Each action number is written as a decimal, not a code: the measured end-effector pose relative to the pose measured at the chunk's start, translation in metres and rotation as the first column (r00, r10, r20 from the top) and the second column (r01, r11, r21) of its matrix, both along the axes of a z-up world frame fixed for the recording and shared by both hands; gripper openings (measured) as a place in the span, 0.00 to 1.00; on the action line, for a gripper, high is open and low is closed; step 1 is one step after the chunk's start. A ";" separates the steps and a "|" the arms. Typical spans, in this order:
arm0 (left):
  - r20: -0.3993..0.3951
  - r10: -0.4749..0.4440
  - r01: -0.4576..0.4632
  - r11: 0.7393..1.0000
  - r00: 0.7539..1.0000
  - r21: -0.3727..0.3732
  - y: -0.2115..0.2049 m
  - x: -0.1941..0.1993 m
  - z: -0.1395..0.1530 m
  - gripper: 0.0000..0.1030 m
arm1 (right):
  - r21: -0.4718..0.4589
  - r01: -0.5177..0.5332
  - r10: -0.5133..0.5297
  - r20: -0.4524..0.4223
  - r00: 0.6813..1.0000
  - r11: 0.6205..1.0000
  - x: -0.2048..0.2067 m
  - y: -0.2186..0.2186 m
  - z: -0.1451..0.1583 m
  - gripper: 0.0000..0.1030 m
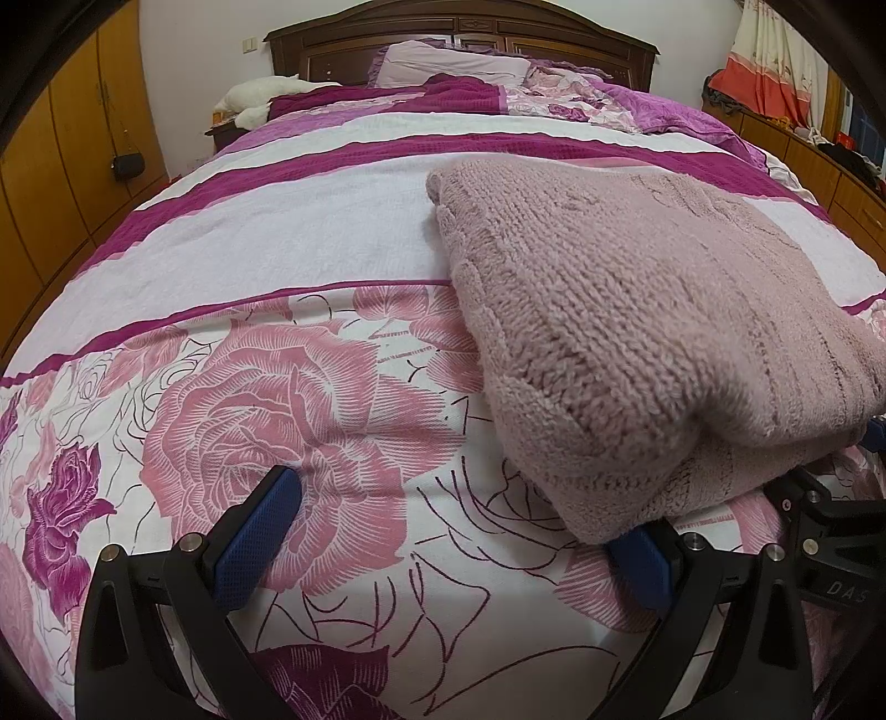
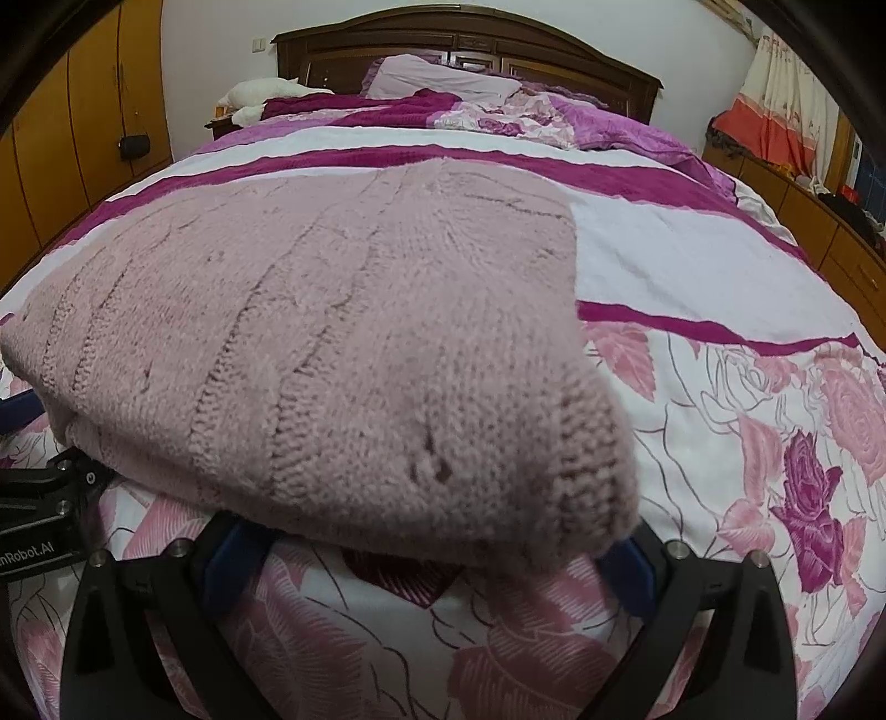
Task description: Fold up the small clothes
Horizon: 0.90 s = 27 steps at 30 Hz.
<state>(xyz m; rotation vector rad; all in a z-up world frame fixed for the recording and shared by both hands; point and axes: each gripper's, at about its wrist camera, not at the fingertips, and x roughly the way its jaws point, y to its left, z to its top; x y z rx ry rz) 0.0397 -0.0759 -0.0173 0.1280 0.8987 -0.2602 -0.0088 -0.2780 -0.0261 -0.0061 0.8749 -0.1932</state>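
Observation:
A folded, dusty-pink knitted sweater (image 1: pixel 637 310) lies on the floral bedspread (image 1: pixel 288 399). In the left wrist view it fills the right half. My left gripper (image 1: pixel 459 515) is open at the sweater's near left corner. Its left pad (image 1: pixel 260 526) rests on bare bedspread, and the tip of its right pad (image 1: pixel 642 570) is hidden under the knit. The right wrist view shows the sweater (image 2: pixel 332 343) spread left and centre. My right gripper (image 2: pixel 429 545) is open and wide, and the sweater's near right corner drapes over both blue pads (image 2: pixel 628 570).
The bedspread (image 2: pixel 692 266) extends on to pillows (image 1: pixel 454 66) and a dark wooden headboard (image 1: pixel 581 39). Orange wardrobes (image 1: pixel 66 138) line the left wall. A low cabinet (image 1: pixel 847 171) with clutter and a curtain stands at the right. The other gripper's black body (image 2: pixel 39 509) shows at the left edge.

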 end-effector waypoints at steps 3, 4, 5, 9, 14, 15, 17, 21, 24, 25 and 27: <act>0.000 0.000 0.000 1.000 1.000 0.000 0.000 0.000 0.000 0.84 | 0.002 -0.001 0.001 0.000 1.000 1.000 0.000 0.001 0.000 1.00; 0.000 0.000 0.000 1.000 1.000 0.000 0.000 0.000 0.000 0.84 | 0.003 -0.001 0.001 -0.001 1.000 1.000 0.001 0.001 0.000 1.00; 0.000 0.000 0.000 1.000 1.000 0.000 0.000 0.000 0.000 0.84 | 0.005 -0.002 0.002 -0.002 1.000 1.000 0.002 0.001 0.000 1.00; 0.004 0.000 0.000 1.000 1.000 -0.002 0.001 -0.001 0.000 0.84 | 0.015 -0.005 0.005 0.003 1.000 1.000 0.003 -0.002 -0.001 1.00; 0.003 0.000 0.000 1.000 1.000 -0.006 0.001 0.001 0.000 0.84 | 0.042 -0.012 0.011 0.025 1.000 0.999 0.004 -0.008 -0.003 1.00; 0.002 0.000 0.000 1.000 1.000 -0.008 0.001 0.001 0.000 0.84 | 0.053 -0.015 0.013 0.027 1.000 0.999 0.005 -0.010 -0.003 1.00; 0.002 -0.001 0.001 1.000 1.000 -0.005 0.001 0.001 0.000 0.84 | 0.059 -0.014 0.012 0.028 1.000 0.998 0.006 -0.011 -0.003 1.00; 0.000 -0.003 0.003 1.000 1.000 -0.013 0.002 0.002 0.001 0.84 | 0.045 -0.007 0.007 0.014 1.000 0.999 0.008 -0.009 -0.003 1.00; 0.002 -0.004 0.004 1.000 1.000 -0.008 0.003 0.003 0.001 0.84 | 0.042 -0.003 0.003 0.007 1.000 0.999 0.008 -0.008 -0.002 1.00; 0.001 -0.004 0.004 1.000 1.000 -0.011 0.004 0.004 0.001 0.84 | 0.044 -0.002 0.002 0.007 1.000 0.999 0.008 -0.008 -0.002 1.00; 0.001 -0.004 0.004 1.000 1.000 -0.012 0.003 0.003 0.001 0.84 | 0.041 -0.002 0.001 0.006 1.000 0.999 0.008 -0.008 -0.002 1.00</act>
